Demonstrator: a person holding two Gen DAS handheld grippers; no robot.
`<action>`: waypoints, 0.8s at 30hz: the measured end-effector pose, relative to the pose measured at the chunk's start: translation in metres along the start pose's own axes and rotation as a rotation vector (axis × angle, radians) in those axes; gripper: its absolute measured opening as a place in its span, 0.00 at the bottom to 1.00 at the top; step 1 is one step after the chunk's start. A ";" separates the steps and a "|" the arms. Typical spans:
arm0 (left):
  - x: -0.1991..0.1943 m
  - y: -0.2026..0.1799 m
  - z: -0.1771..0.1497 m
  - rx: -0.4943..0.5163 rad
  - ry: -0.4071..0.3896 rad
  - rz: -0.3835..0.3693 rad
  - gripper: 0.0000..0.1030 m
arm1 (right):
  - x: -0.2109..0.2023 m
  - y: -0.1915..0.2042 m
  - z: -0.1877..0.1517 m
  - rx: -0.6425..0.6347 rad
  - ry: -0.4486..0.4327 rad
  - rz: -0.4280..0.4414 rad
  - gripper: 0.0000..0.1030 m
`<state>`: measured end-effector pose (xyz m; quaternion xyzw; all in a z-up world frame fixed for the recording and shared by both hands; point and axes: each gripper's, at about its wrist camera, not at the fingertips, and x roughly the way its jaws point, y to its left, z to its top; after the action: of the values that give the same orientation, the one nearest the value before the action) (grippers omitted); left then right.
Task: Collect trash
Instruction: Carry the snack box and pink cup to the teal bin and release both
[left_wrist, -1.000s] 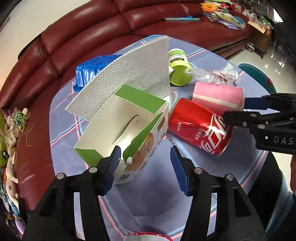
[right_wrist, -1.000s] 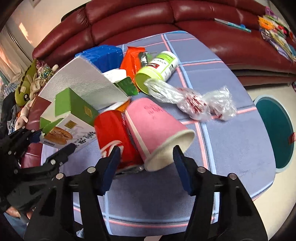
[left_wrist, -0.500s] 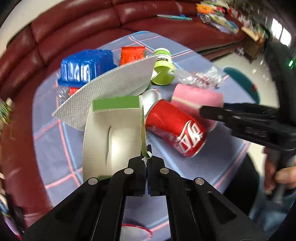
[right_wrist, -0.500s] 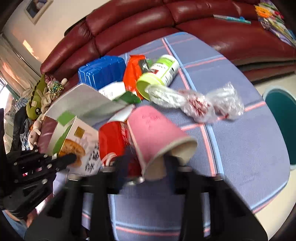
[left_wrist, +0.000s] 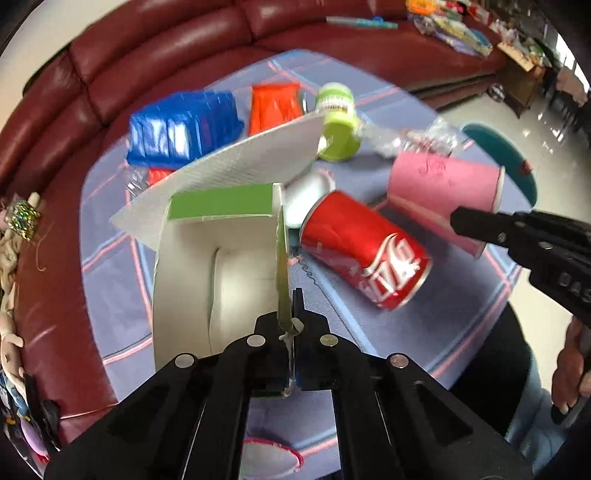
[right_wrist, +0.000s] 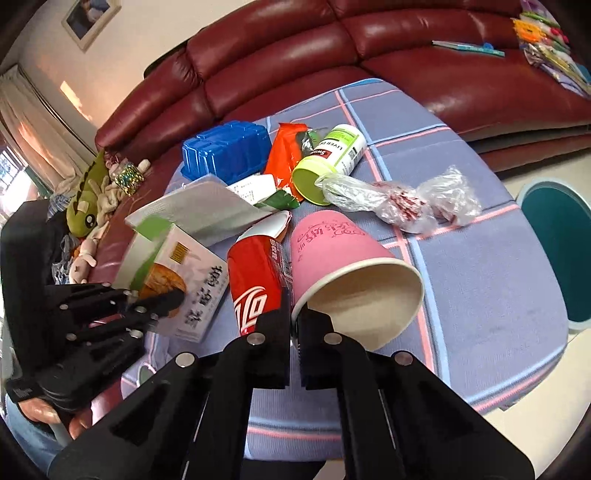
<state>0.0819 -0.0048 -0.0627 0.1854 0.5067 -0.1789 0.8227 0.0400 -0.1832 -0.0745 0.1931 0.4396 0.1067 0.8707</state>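
My left gripper is clamped tight on the thin side wall of the open carton; that edge runs straight up between the pads, and the carton's grey inside faces me with its green flap on the far end. My right gripper has its jaws pinched on the near rim of the pink cup, whose wall stands between the pads. The cup lies on its side, mouth toward me, tilted over the checked cloth.

Between the carton and the cup lies a red can on its side, just left of the cup and touching it. A sheet of grey card leans over the far end of the carton. Farther off are a blue tray, an orange packet and a green-capped bottle lying on its side, mouth toward me. A crumpled clear wrapper sits just beyond the cup, to the right. A teal bin stands on the floor off the table's right edge, and a red sofa curves round the far side.
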 end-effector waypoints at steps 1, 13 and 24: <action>-0.007 0.001 -0.001 -0.011 -0.013 -0.007 0.01 | -0.005 -0.001 -0.002 0.003 -0.007 0.000 0.03; -0.118 0.003 0.004 -0.107 -0.240 -0.068 0.01 | -0.058 -0.034 0.001 0.066 -0.118 -0.028 0.03; -0.110 -0.078 0.063 0.037 -0.272 -0.180 0.01 | -0.109 -0.100 0.007 0.152 -0.216 -0.146 0.03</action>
<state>0.0454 -0.0914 0.0531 0.1285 0.4020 -0.2849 0.8607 -0.0170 -0.3142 -0.0342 0.2365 0.3631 -0.0120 0.9011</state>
